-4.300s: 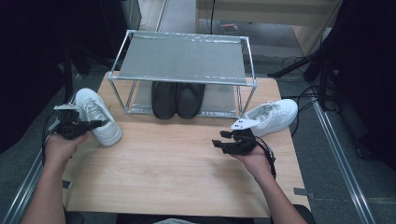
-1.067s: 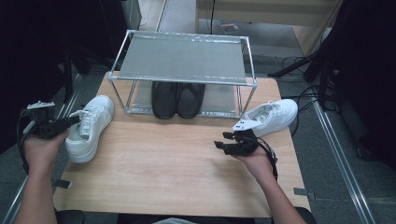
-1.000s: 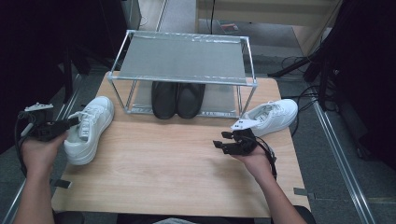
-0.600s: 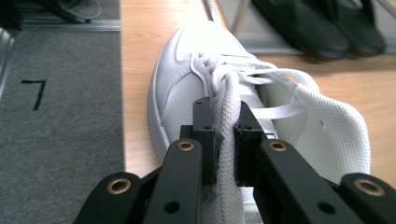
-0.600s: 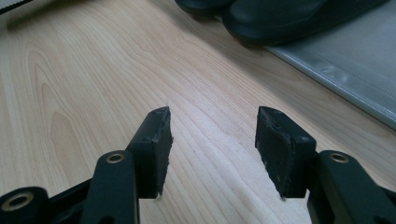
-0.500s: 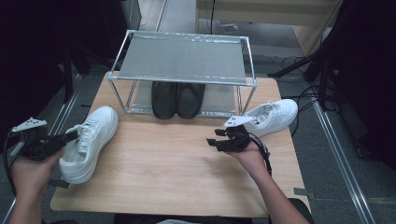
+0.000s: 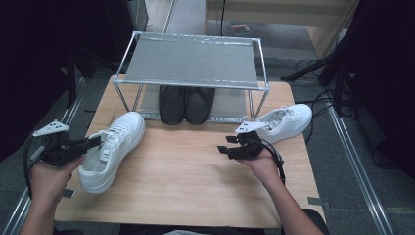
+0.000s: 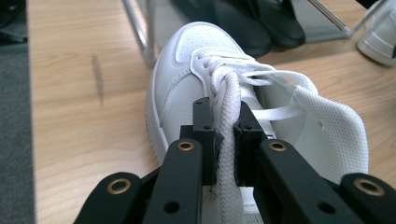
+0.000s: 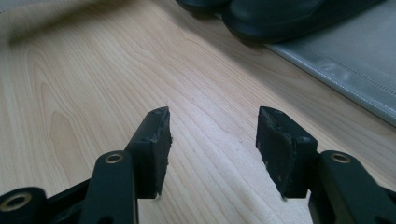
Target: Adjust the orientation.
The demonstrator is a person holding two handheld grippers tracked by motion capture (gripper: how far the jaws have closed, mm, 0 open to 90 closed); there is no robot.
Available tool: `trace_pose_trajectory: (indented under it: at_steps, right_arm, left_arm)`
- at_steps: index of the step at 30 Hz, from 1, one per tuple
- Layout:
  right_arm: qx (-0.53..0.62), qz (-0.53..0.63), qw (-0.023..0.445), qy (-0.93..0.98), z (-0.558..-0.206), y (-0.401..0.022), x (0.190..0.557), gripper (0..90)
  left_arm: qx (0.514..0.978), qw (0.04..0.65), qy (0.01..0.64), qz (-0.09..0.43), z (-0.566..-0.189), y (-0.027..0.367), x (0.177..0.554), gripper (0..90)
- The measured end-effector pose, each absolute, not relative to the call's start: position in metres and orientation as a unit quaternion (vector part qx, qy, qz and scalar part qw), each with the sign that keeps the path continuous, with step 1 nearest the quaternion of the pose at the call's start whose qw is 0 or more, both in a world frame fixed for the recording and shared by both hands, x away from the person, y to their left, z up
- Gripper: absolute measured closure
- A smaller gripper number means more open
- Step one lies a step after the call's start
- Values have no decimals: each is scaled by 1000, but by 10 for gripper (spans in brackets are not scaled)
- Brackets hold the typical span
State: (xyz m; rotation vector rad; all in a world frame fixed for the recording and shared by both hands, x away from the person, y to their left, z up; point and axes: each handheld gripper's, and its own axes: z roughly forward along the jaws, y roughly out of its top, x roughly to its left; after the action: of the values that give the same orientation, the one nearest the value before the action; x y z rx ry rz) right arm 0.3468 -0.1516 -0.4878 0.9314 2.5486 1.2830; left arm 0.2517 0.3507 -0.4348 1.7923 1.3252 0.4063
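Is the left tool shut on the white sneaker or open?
Shut: the left tool pinches the tongue of the left white sneaker, pads pressed against both sides.

L hand-held gripper (image 7: 94, 142) on sneaker (image 7: 111, 150)

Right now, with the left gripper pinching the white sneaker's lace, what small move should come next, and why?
Probably keep drawing the lace back toward the person. The left gripper is shut on it, the bow on the left sneaker looks partly undone, and the right gripper hangs open over bare table.
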Motion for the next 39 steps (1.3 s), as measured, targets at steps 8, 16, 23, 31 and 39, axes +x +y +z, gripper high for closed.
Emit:
trace_pose_trajectory:
  at_steps: [8,16,23,31,39]
  right_arm:
    - [317,424,71,846,-488,-156,344,461]
    - [325,426,81,840,-488,-165,339,462]
    - [334,425,89,837,-488,-172,334,465]
    - [347,422,96,832,-489,-182,327,464]
    - [360,420,104,826,-490,-191,320,466]
  left_arm:
    - [733,446,492,150,-428,322,256,836]
    - [751,468,454,103,-429,288,266,836]
    - [775,469,417,75,-432,255,278,835]
    - [796,461,388,57,-441,223,291,835]
    - [812,454,366,18,-456,192,308,834]
